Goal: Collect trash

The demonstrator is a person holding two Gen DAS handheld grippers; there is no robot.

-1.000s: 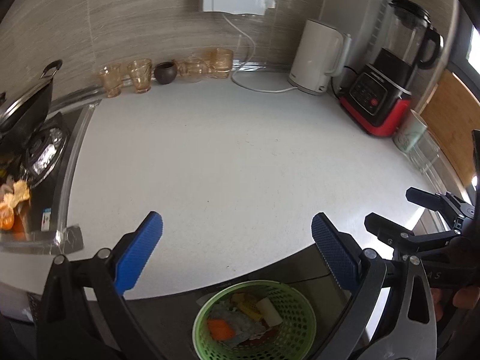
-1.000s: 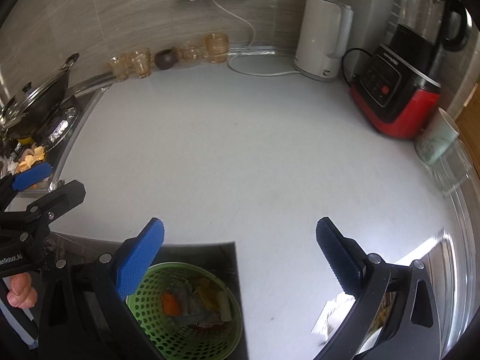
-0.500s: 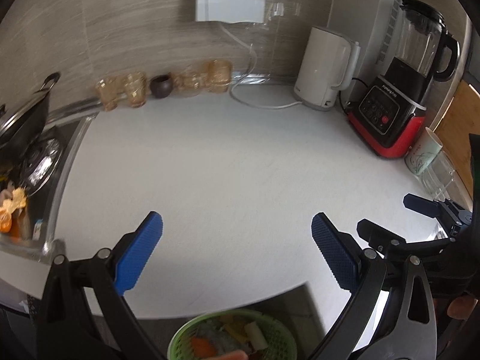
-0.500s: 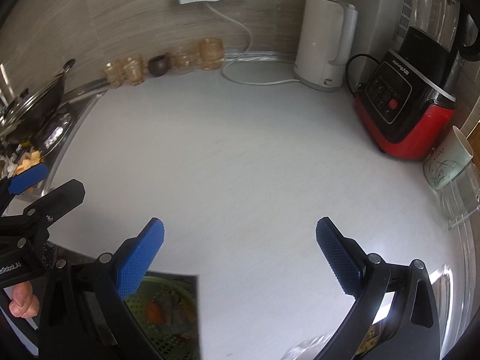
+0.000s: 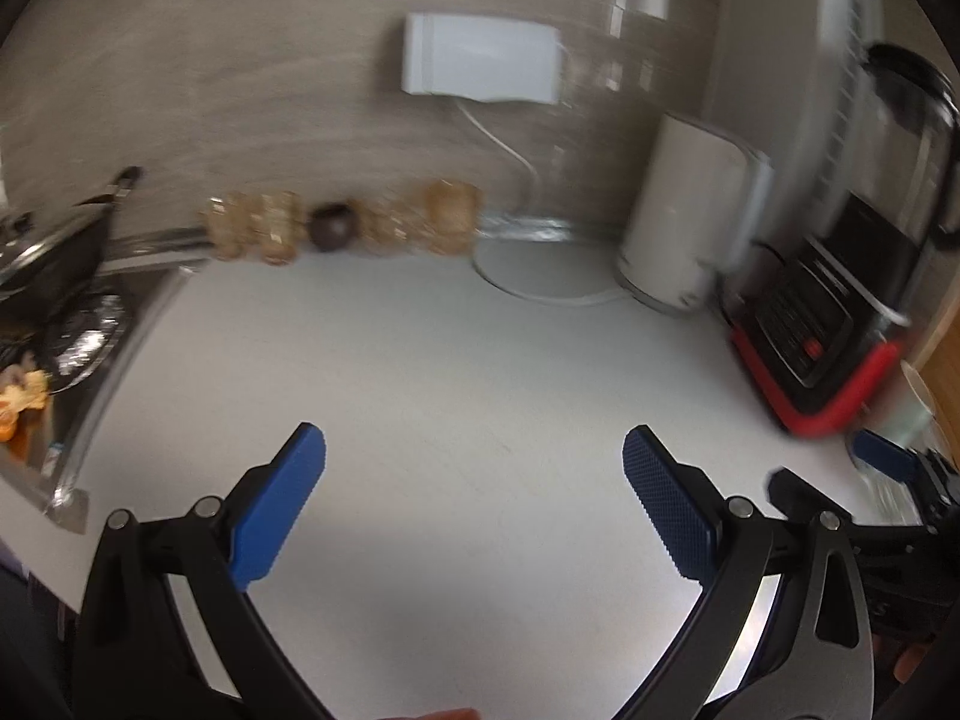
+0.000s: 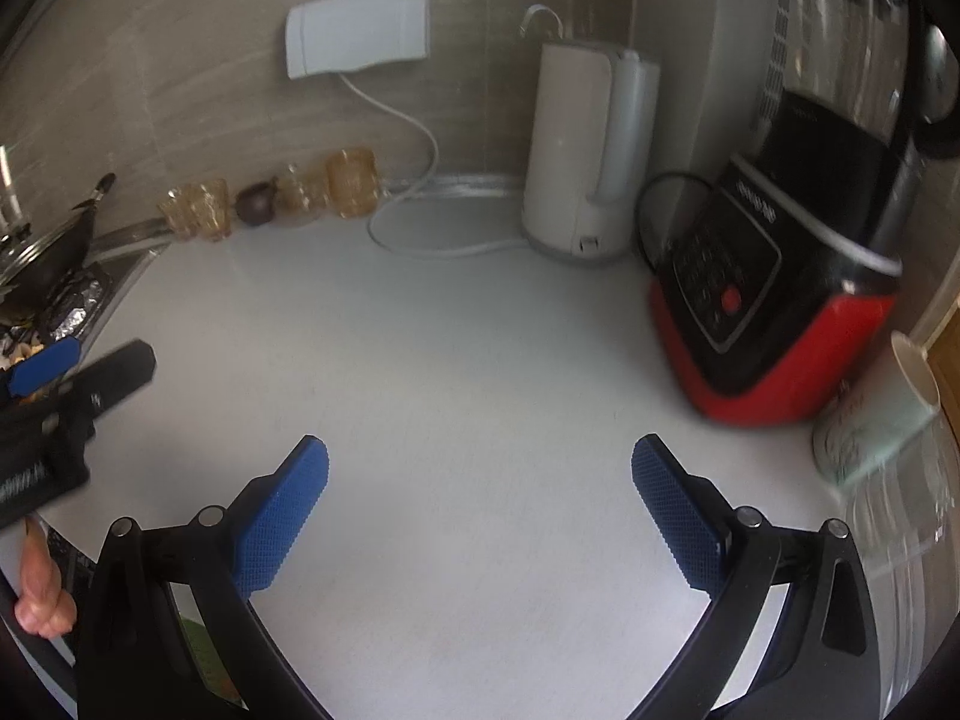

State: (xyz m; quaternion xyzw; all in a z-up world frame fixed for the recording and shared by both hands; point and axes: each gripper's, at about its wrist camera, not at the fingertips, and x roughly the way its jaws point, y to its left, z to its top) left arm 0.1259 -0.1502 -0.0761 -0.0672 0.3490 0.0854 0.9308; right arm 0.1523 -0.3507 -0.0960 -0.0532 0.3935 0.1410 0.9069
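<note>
Both your claws are spread wide, empty: left claw [image 5: 474, 501], right claw [image 6: 479, 507]. Since a second ago both have swung up off the green waste basket; only a green sliver [image 6: 201, 642] still shows at the right view's lower left. White counter [image 5: 456, 372] ahead is bare now. Remaining trash looks to be the orange peel [image 5: 21, 405] by the stove [image 5: 84, 330], far left. Go there next.

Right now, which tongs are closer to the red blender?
Right. The right tongs hang over the counter just beside the red blender; the left tongs sit further toward the stove.
</note>
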